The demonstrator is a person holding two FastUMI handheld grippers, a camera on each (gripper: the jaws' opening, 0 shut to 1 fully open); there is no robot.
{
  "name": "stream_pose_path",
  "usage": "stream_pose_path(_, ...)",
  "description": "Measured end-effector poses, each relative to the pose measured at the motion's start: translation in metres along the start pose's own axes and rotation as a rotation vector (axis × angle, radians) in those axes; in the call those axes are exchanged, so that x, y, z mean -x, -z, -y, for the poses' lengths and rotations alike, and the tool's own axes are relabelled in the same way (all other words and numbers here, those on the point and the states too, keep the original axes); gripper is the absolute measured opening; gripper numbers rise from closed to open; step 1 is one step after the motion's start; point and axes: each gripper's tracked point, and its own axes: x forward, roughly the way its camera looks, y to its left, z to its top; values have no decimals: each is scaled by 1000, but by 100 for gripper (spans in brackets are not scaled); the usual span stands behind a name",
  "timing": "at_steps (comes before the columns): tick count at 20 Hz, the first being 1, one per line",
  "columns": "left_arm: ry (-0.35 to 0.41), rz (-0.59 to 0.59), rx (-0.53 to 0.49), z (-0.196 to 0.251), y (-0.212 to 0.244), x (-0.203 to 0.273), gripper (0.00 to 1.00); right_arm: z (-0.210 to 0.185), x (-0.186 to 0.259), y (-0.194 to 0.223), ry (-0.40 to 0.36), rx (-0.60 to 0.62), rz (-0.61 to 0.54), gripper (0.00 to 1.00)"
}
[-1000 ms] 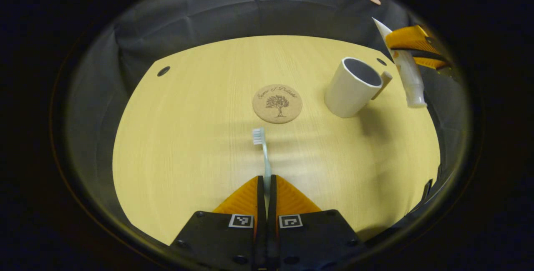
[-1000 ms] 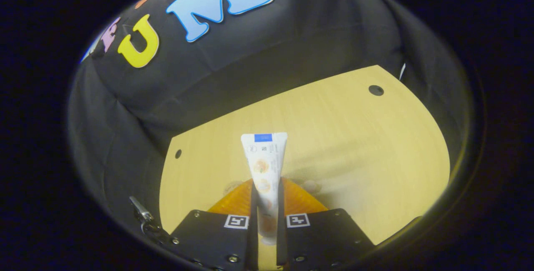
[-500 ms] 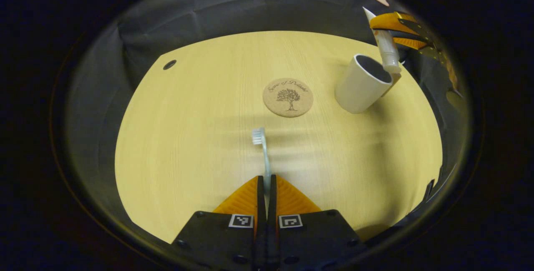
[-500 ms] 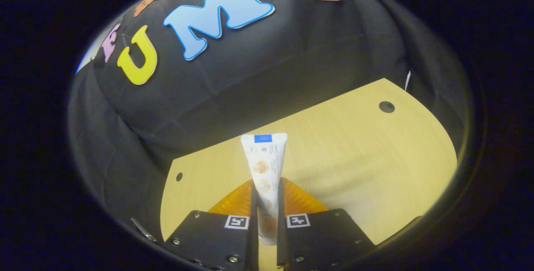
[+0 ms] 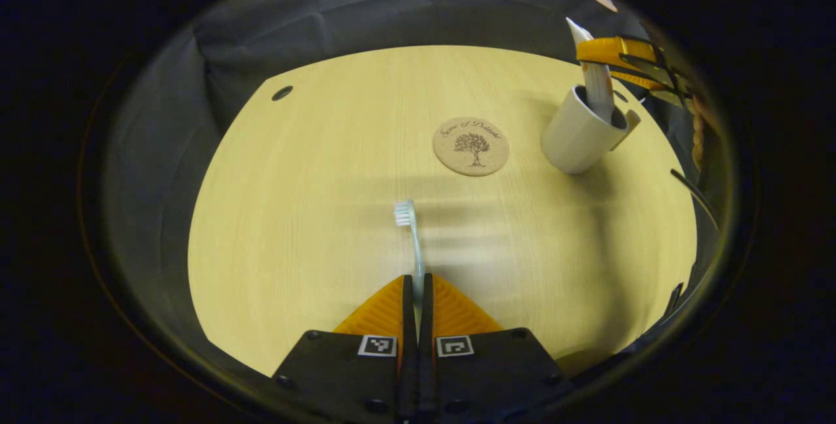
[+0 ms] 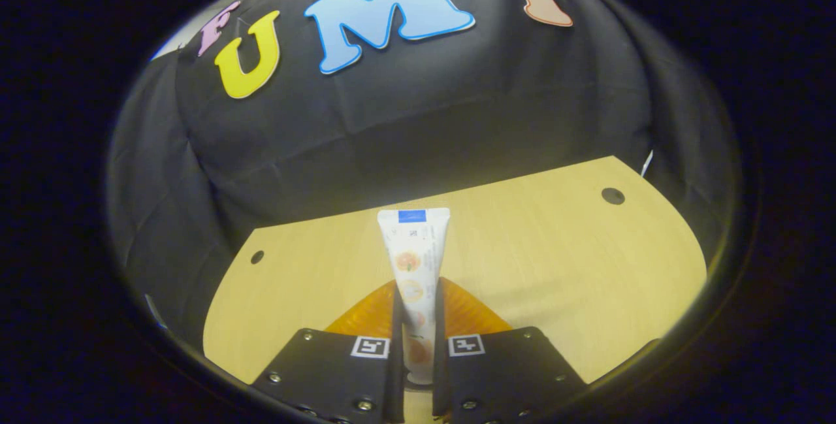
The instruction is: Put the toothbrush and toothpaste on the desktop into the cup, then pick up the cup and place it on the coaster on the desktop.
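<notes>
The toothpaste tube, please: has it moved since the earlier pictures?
Yes. In the left gripper view, the toothpaste tube has gone from beside the white cup to cap-down inside it.

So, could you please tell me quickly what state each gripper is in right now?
Left gripper: closed on the toothbrush.
Right gripper: closed on the toothpaste, its lower end inside the cup.

pale wood desktop (image 5: 313, 215), black cloth wall (image 6: 457, 104) behind
</notes>
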Motion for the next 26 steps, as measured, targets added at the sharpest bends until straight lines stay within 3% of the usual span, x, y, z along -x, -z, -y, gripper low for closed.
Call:
stream_pose_path(8,-5,22,2,-22,-3,9,8,1,11,0,21,49,50,21)
stream_pose_path(9,-5,25,1,-24,-6,10,8,0,13,3,22,62,52,29)
stream_pose_path(10,-5,28,1,-27,-8,12,8,-1,15,4,20,74,52,26)
stream_pose_path(12,-2,33,0,-29,-17,23,8,-2,22,11,18,97,42,30)
stream_pose_path(16,5,66,-8,-29,-34,45,8,-2,31,24,15,117,-1,45)
stream_pose_path(18,9,100,-19,-22,-41,49,8,-5,35,24,11,129,5,44)
stream_pose_path(19,12,120,-27,-21,-46,53,8,-6,39,23,9,133,8,64)
stream_pose_path(20,14,139,-37,-19,-50,57,8,-5,43,22,8,138,12,71)
stream_pose_path(21,14,154,-45,-18,-54,58,8,-3,47,21,15,144,18,87)
stream_pose_path(26,26,259,-67,-7,-77,75,8,2,77,1,15,129,79,91)
